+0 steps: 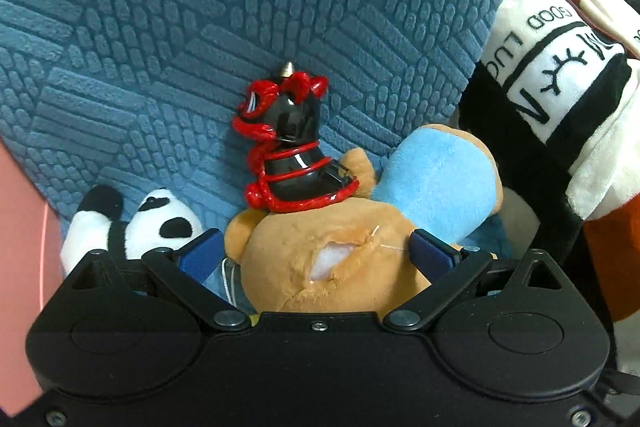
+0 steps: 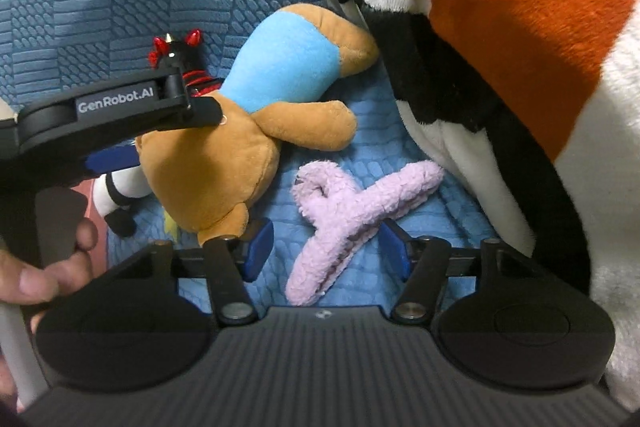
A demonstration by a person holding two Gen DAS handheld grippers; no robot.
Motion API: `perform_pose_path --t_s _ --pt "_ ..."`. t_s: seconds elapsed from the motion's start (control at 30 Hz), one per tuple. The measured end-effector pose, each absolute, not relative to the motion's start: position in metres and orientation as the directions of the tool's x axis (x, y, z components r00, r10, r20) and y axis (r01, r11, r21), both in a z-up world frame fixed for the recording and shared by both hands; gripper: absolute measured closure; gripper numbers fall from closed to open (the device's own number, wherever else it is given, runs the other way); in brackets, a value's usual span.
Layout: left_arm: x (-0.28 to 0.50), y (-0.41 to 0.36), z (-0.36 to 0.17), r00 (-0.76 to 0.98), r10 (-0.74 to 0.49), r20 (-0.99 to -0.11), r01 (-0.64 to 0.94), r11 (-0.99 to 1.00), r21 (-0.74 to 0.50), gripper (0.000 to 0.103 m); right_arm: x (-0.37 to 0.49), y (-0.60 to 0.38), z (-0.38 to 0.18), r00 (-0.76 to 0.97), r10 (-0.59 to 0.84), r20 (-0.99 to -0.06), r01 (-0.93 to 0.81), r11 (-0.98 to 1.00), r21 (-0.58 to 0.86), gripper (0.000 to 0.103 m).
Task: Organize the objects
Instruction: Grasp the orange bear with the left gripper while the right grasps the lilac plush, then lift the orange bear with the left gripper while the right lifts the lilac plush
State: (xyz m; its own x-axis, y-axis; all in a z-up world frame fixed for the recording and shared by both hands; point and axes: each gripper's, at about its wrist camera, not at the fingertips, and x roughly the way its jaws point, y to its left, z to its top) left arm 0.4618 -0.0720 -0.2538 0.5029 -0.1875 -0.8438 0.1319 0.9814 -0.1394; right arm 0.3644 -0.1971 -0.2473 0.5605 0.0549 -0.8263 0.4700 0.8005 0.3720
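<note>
Plush bear: we see the tan plush bear [image 1: 320,259] in a light-blue top lying on its side on the blue textured cushion [image 1: 240,7], head toward us, between our left jaws.
How it will handle: we judge it light and soft, so it will squash under pressure. A torn seam on the head shows white stuffing; we would take it across the round head or the torso, away from that tear.
Left gripper [image 1: 316,247]: jaws spread either side of the bear's head. Whether the blue pads already press it we cannot tell.
Purple claw clip: the fuzzy lilac hair clip [image 2: 344,219] lies on the cushion just beside the bear, between our right jaws. We judge it light, stiffer under its fleece, and best taken across the crossing of its arms.
Right gripper [image 2: 326,247]: jaws half spread around the clip, pads not touching it.
Neighbours: a glossy black-and-red figurine [image 1: 288,143] stands against the bear, a panda plush [image 1: 152,223] lies beside it, and a big white, black and orange plush [image 2: 520,47] crowds the right side.
</note>
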Motion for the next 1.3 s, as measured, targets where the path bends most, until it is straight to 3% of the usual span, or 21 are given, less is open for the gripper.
perform_pose_path --t_s 0.1,0.4,0.57,0.9,1.3 --pt "0.466 -0.071 -0.257 0.483 -0.216 -0.849 0.133 0.976 -0.172 0.006 0.367 -0.199 -0.252 0.548 0.055 -0.835 0.489 0.789 0.373 0.05" --pt "0.459 -0.067 -0.254 0.481 -0.26 -0.837 0.111 0.965 -0.236 0.027 0.371 -0.2 -0.254 0.544 0.025 -0.839 0.501 0.792 0.349 0.064" --pt "0.448 -0.057 -0.249 0.488 -0.255 -0.835 0.07 0.965 -0.253 0.034 0.368 -0.199 -0.251 0.545 0.021 -0.838 0.493 0.801 0.341 0.079" --pt "0.404 -0.023 -0.24 0.512 -0.23 -0.827 -0.036 0.957 -0.289 0.035 0.353 -0.196 -0.247 0.558 0.024 -0.83 0.488 0.799 0.351 0.081" --pt "0.331 -0.003 -0.229 0.509 -0.213 -0.834 -0.055 0.959 -0.279 0.035 0.32 -0.182 -0.239 0.554 0.01 -0.832 0.473 0.819 0.325 0.081"
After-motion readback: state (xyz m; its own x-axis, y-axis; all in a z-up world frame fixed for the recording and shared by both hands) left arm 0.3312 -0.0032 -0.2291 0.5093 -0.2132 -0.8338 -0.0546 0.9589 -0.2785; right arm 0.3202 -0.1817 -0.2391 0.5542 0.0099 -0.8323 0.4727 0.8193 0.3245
